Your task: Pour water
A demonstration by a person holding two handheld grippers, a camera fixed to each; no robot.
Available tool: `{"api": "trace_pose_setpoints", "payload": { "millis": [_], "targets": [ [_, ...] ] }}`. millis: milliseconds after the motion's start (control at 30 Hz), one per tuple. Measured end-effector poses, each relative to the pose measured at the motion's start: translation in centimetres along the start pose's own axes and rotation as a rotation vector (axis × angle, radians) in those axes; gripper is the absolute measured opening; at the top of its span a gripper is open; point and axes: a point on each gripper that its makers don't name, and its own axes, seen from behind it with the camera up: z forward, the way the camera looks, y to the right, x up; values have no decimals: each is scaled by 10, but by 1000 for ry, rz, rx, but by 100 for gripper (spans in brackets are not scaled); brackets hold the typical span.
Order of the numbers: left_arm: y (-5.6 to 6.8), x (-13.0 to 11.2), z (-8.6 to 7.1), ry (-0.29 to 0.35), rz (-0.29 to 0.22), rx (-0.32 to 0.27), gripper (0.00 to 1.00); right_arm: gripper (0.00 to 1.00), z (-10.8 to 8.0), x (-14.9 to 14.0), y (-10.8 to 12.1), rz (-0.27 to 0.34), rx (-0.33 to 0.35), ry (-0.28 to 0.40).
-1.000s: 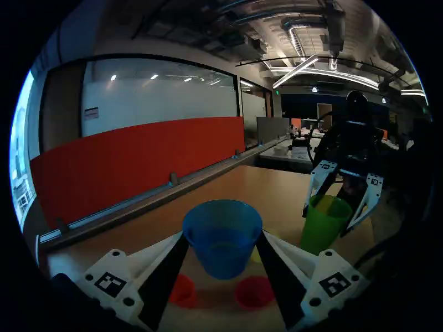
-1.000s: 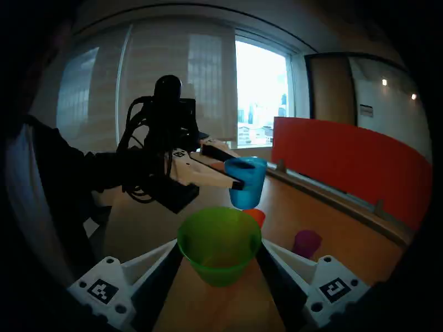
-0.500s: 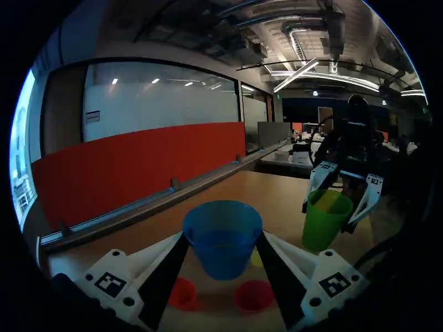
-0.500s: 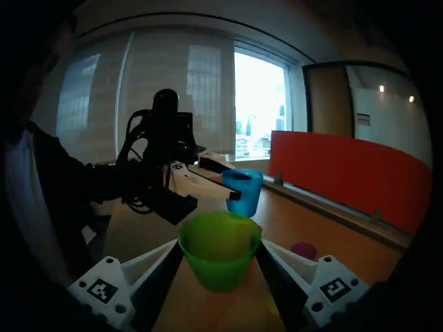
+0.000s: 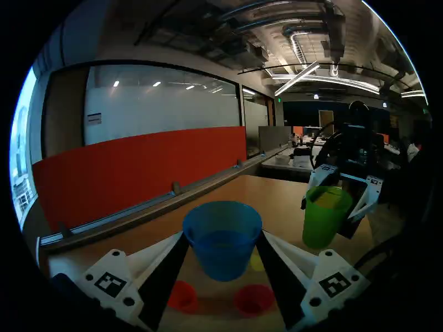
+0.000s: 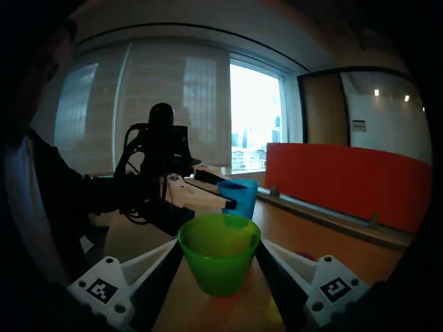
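A blue cup (image 5: 222, 239) with water in it is held upright above the wooden table, my left gripper (image 5: 222, 246) shut on its sides. A green cup (image 6: 220, 259) sits upright between the fingers of my right gripper (image 6: 220, 265), which is shut on it. In the left gripper view the green cup (image 5: 325, 216) hangs to the right, level with the blue one, in the other gripper (image 5: 339, 200). In the right gripper view the blue cup (image 6: 238, 198) is just behind the green one, held by the far gripper (image 6: 202, 195).
Two small red cups (image 5: 253, 299) (image 5: 181, 295) and a yellow one (image 5: 256, 260) stand on the wooden table (image 5: 266, 193) below. A red partition (image 5: 138, 166) with a rail runs along the table's far side. A person's dark sleeve (image 6: 61, 188) is at the left in the right gripper view.
Both grippers have lifted their cups higher above the table. The green cup has risen and come level with the blue cup. Both cups stay upright.
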Motion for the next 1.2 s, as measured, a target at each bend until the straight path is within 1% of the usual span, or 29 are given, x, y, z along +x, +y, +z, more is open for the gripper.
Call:
{"api": "trace_pose_setpoints", "payload": {
  "millis": [200,300,400,667,900,1200],
  "targets": [
    [-1,2,2,6,-2,-3,84,91,1,3,1,1,-6,24],
    [-1,4,2,9,0,-3,84,91,2,3,0,5,1,34],
    [-2,7,2,17,0,-2,84,92,2,4,-1,11,10,38],
    [-3,13,3,41,-13,3,84,92,0,1,3,15,8,45],
    [-3,18,6,69,-26,1,84,91,-2,1,5,17,3,46],
    [0,29,9,123,-55,-12,84,91,-2,1,6,15,2,45]
  ]
}}
